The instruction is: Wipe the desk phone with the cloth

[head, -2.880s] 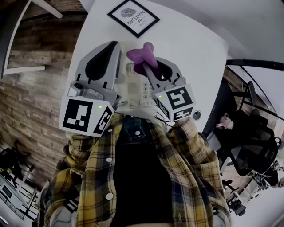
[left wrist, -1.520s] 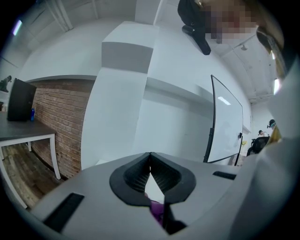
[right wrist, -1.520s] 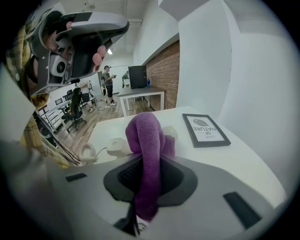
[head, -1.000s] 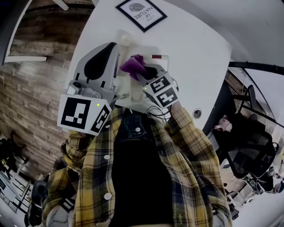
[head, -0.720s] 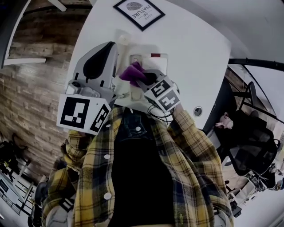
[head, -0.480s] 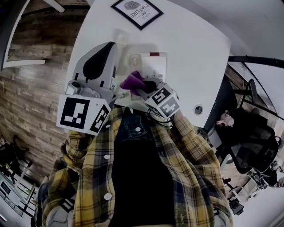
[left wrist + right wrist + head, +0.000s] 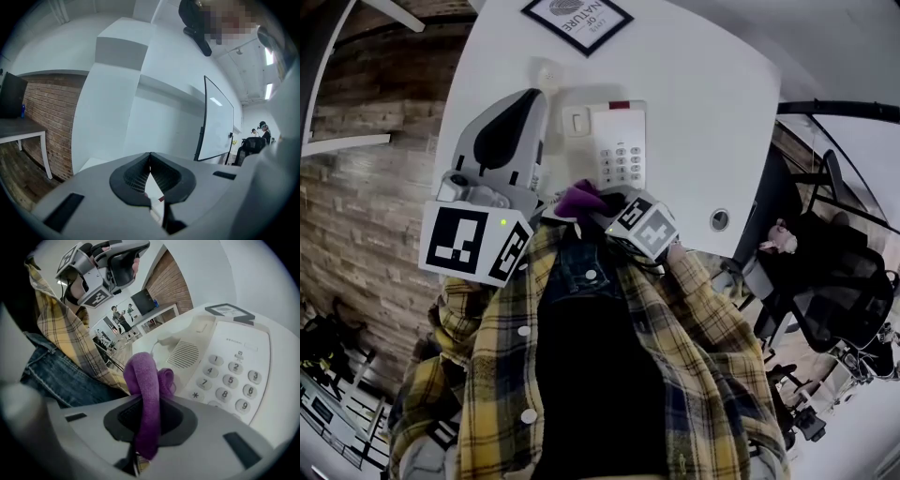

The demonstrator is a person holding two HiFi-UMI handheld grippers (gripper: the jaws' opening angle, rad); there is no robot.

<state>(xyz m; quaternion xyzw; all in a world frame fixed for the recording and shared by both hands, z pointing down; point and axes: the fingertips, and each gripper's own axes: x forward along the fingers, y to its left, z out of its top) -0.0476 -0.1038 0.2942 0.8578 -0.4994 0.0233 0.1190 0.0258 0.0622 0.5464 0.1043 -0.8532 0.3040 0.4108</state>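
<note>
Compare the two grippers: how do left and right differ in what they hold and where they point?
The right gripper is shut on the purple cloth; the left gripper is shut on nothing. The right gripper faces the desk phone and its keypad; the left gripper faces out across the room. Both have closed jaws.

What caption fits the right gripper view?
Right gripper holds a purple cloth beside the keypad of a white desk phone.
</note>
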